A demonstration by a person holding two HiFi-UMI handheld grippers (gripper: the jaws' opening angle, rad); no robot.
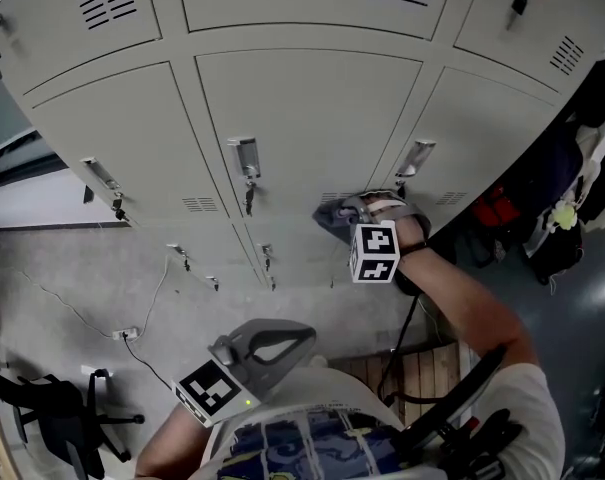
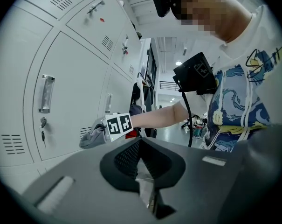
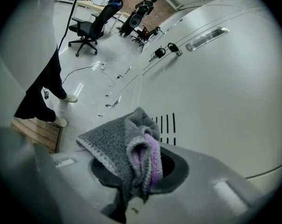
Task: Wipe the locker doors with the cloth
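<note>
Head view: high up, facing steeply down the locker doors [image 1: 302,138] to the floor [image 1: 72,268]. Left gripper view: low by the person's chest, well back from the lockers, looking up and across at the same doors and at the right gripper [image 2: 101,132], both shared with the head view. Right gripper view: close against one door, looking along it over the cloth [image 3: 127,148] toward the distant office chair [image 3: 89,29], which the head view shows at lower left.
</note>
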